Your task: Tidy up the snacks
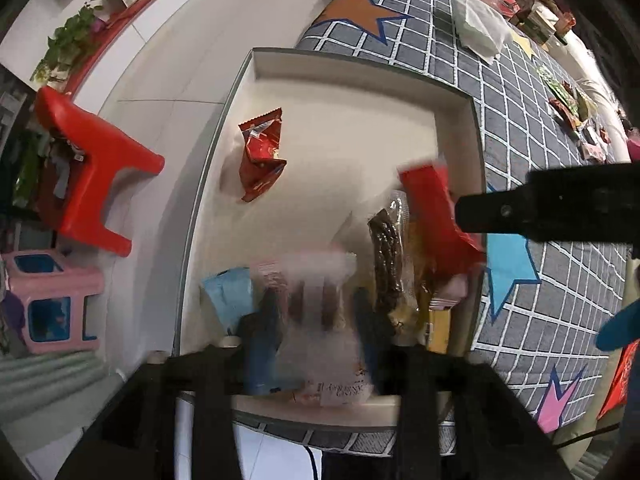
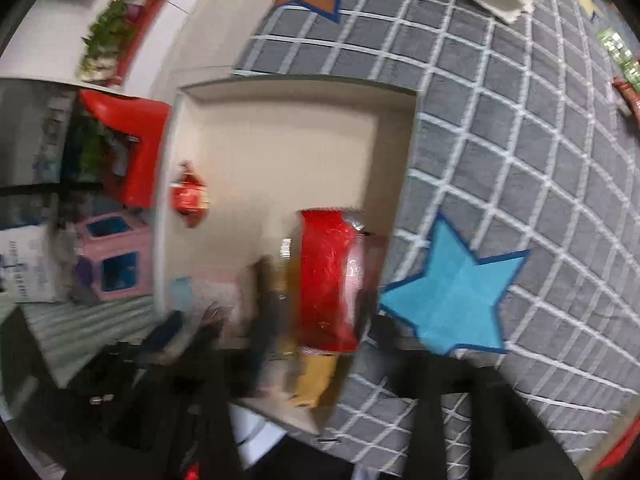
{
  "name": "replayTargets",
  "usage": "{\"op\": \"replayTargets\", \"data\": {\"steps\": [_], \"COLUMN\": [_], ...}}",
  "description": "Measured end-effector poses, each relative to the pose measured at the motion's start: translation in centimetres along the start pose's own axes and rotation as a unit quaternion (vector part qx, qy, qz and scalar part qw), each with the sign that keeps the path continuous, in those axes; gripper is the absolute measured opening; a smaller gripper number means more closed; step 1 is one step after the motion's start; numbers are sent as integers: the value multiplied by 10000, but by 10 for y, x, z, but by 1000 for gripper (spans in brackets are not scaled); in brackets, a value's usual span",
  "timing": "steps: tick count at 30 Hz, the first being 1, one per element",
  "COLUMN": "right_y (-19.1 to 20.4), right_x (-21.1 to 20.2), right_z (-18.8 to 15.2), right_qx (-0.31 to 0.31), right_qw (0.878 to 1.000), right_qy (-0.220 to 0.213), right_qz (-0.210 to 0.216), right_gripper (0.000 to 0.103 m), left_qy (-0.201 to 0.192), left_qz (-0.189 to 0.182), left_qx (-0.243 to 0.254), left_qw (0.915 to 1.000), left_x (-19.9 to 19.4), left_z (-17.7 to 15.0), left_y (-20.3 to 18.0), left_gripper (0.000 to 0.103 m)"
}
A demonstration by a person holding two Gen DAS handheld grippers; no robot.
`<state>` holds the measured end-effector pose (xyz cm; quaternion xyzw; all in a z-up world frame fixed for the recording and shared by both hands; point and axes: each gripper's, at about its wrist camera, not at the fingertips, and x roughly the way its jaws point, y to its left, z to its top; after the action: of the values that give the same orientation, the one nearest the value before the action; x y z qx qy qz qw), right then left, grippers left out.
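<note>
A shallow white box [image 1: 360, 80] lies on a grey checked rug. A crumpled red packet [image 1: 262, 154] lies at its left. Along its near side lie a light blue packet [image 1: 228, 292], a brown stick snack in clear wrap [image 1: 386, 264] and a yellow packet [image 1: 438, 328]. My left gripper [image 1: 316, 340] holds a clear pinkish packet [image 1: 320, 320] over the near side; it is blurred. My right gripper [image 2: 320, 344] holds a red packet [image 2: 328, 276] over the box's right near corner. That red packet [image 1: 436, 212] also shows in the left wrist view.
The rug [image 1: 540, 128] has orange, blue and pink stars. More snack packets [image 1: 568, 108] and a white cloth [image 1: 480, 26] lie farther out on it. A red stool [image 1: 92, 168] and a pink stool [image 1: 52, 300] stand on the white floor left of the box.
</note>
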<state>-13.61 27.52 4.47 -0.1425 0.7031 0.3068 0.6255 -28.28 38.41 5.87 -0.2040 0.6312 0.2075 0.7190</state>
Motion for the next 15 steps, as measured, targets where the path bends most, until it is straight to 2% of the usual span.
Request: {"op": "replayTargets", "data": {"steps": [2, 7, 9, 13, 15], "right_y": [-2, -18, -24, -35, -40], "right_x": [1, 25, 37, 61, 67], "right_z": [-1, 0, -3, -18, -28], "right_qx": [-77, 91, 180, -44, -53], "right_qw": [9993, 9965, 9952, 9892, 9904], "right_qy": [-109, 221, 372, 704, 752], "right_qz": [-341, -804, -883, -1287, -1160], "right_gripper": [99, 99, 99, 99, 99], "left_qy": [-102, -52, -27, -2, -49], "left_qz": [-26, -169, -63, -226, -274], "left_qx": [-58, -49, 28, 116, 119], "left_qw": [9999, 9998, 10000, 9997, 9995], "left_x": [-2, 1, 1, -1, -4], "left_z": [0, 1, 0, -1, -3], "left_y": [2, 5, 3, 3, 3], "left_gripper": [80, 88, 103, 103, 103]}}
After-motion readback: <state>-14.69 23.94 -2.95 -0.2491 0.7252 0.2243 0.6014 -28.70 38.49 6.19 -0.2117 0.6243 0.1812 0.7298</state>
